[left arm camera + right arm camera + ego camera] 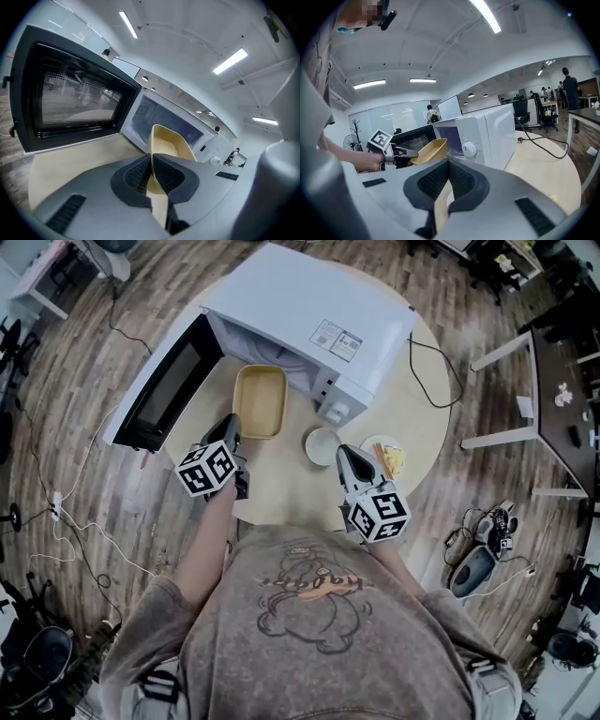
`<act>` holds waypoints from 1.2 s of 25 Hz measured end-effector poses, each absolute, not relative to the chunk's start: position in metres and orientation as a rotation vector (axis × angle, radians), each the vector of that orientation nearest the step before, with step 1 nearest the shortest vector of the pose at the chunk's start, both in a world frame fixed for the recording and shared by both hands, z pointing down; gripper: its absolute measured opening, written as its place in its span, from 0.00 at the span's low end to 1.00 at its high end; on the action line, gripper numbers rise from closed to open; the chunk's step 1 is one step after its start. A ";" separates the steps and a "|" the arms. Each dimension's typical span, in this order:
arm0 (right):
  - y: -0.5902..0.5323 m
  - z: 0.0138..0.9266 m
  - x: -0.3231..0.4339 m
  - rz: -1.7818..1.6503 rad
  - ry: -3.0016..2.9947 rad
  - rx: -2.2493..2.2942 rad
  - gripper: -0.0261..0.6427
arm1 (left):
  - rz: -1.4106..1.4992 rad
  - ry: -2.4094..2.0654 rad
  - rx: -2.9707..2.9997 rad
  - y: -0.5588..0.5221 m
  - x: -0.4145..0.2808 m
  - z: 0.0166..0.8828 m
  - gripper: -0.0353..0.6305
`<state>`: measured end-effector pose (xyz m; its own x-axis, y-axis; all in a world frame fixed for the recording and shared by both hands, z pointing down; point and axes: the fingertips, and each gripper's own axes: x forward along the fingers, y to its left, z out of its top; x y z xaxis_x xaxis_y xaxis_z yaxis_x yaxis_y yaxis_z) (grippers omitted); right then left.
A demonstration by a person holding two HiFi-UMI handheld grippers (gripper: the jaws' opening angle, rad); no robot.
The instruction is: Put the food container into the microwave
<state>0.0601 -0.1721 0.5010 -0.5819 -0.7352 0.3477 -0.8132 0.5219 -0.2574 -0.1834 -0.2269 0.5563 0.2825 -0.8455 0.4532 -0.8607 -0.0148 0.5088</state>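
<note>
Pinch report, left gripper [151, 157] first: bites down hard on the near short rim of the yellow food container [169, 140], one pad on each side of the wall. Aims the tub's far end at the open mouth of the microwave [164, 119], just short of it, not inside yet. Same deal from the head view: sits right in front of the cavity, over the round wooden table [281, 486], between the swung-open door [161, 390] on the left and the control panel with its knob [469, 149] on the right. Looks tipped up a bit at the far end from the right gripper view. Can't tell whether the bottom touches the tabletop.

Over to the right gripper [447, 161]: jaws pressed together, nothing between them, just bare tabletop behind. Hangs near the table's front edge, close to a small white bowl [323, 446] and a plate with some food [386, 458], well apart from the tub.

Further out: black power cable [433, 371] looping off the right side of the table, wood-plank floor [94, 474] all round, white desk legs [497, 357] to the right, plus a person standing [571, 89] way back in the office
</note>
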 end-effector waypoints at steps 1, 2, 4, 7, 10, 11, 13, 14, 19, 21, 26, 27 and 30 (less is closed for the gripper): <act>-0.172 0.502 0.061 0.593 -2.563 1.323 0.04 | 0.030 -1.540 1.833 -0.232 -0.182 0.558 0.11; -0.172 0.502 0.061 0.595 -2.561 1.324 0.04 | 0.032 -1.539 1.834 -0.238 -0.181 0.559 0.11; -0.172 0.503 0.061 0.600 -2.558 1.321 0.04 | 0.033 -1.537 1.832 -0.249 -0.180 0.562 0.11; -0.173 0.505 0.060 0.609 -2.555 1.316 0.04 | 0.026 -1.531 1.822 -0.265 -0.180 0.566 0.11; -0.175 0.505 0.060 0.610 -2.552 1.322 0.04 | 0.020 -1.524 1.815 -0.282 -0.179 0.570 0.11; -0.176 0.505 0.060 0.609 -2.551 1.326 0.04 | 0.025 -1.522 1.815 -0.288 -0.178 0.572 0.11; -0.178 0.505 0.062 0.610 -2.548 1.338 0.04 | 0.038 -1.517 1.818 -0.298 -0.178 0.575 0.11; -0.179 0.505 0.062 0.612 -2.545 1.345 0.04 | 0.044 -1.513 1.820 -0.304 -0.177 0.577 0.11; -0.179 0.507 0.067 0.625 -2.523 1.379 0.04 | 0.074 -1.506 1.827 -0.329 -0.173 0.585 0.11; -0.180 0.507 0.068 0.628 -2.516 1.388 0.04 | 0.094 -1.514 1.830 -0.339 -0.173 0.586 0.11; -0.179 0.509 0.070 0.633 -2.499 1.404 0.04 | 0.121 -1.515 1.841 -0.362 -0.168 0.588 0.12; -0.179 0.509 0.070 0.634 -2.497 1.407 0.04 | 0.127 -1.514 1.844 -0.365 -0.166 0.589 0.12; -0.179 0.509 0.071 0.635 -2.490 1.415 0.04 | 0.140 -1.508 1.850 -0.375 -0.164 0.590 0.12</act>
<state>0.0714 -0.1786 0.5094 -0.5180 -0.7656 0.3815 -0.8548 0.4469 -0.2639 -0.1636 -0.3747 0.5901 0.3052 -0.8049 0.5089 -0.8849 -0.0424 0.4638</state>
